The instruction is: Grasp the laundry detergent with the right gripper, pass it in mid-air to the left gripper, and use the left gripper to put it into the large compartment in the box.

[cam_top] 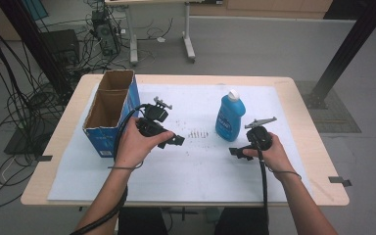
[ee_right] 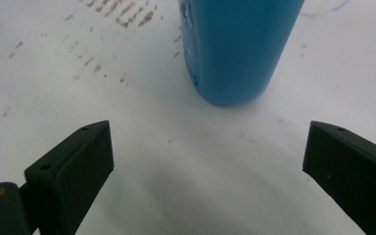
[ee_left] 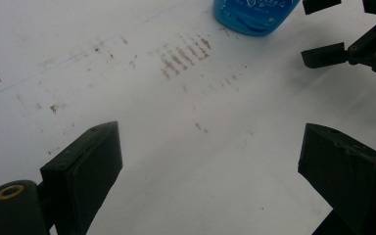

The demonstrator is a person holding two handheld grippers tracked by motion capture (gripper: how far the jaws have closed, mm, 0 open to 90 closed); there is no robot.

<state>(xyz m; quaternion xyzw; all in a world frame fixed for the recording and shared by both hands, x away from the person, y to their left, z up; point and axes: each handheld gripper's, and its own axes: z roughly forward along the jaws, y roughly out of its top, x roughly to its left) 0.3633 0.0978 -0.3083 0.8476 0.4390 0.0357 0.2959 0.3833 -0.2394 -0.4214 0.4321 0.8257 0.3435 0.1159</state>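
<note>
From up high, I see a person standing at the counter (cam_top: 303, 147), which has a white sheet (cam_top: 200, 171) over it. Each hand holds a gripper. The left gripper (cam_top: 178, 140) is near the middle of the sheet, and its jaws are spread with nothing in them. The right gripper (cam_top: 236, 152) is low on the right side, also wide apart and holding nothing. A blue bottle (cam_top: 229, 117) with a white cap stands upright between the two, a bit farther back, and it is nearer to the right gripper. A brown and blue cardboard box (cam_top: 108, 115) with its top open sits at the far left of the sheet. Some small brown marks (cam_top: 198, 133) dot the sheet in the middle.

In the left gripper view, the two black jaws stand far apart over bare white sheet. The bottom of the blue bottle (ee_left: 252, 17) peeks in at the top. The right gripper (ee_left: 318, 29) shows at the top right, off to the side of the bottle.

In the right gripper view, the jaws are spread wide and the blue bottle (ee_right: 235, 49) stands right ahead, between their lines but not touched yet.

I think the job has only just begun. The bottle is not grabbed. The right gripper looks ready to move in and close on it, and maybe it goes in the box later.
</note>
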